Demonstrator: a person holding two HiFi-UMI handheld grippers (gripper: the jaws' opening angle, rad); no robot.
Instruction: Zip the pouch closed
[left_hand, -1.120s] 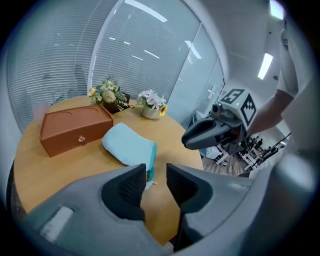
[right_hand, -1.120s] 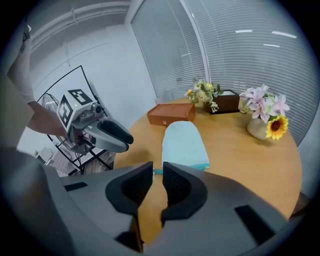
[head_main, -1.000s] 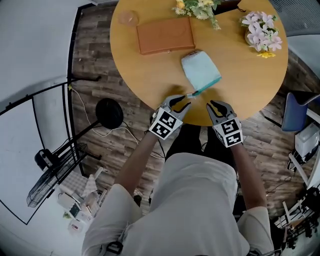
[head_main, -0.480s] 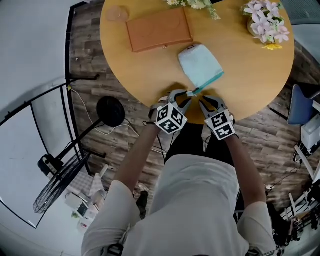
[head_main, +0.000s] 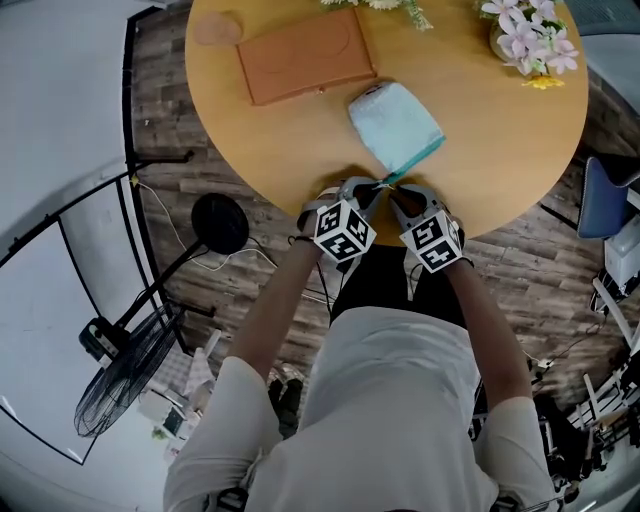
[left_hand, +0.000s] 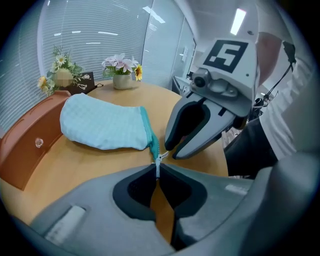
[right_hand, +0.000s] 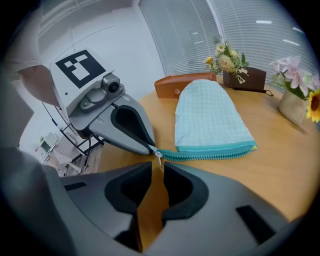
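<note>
Pale blue pouch, zip pull pinched: hazards on hand

Item: pouch, lying flat on the round table, middle near side, its teal zip ending close to the near edge. Left gripper: jaws have just been closing and now pinch the small zip pull at their very tips. Right gripper: just beside it on the right, jaws have just been opening, nothing between them.
Risks: nothing anchors the pouch, so a tug would likely drag it along rather than run the slider; the thin tip-hold may slip off the pull; a right-hand clamp set on the teeth would block the slider's path
</note>
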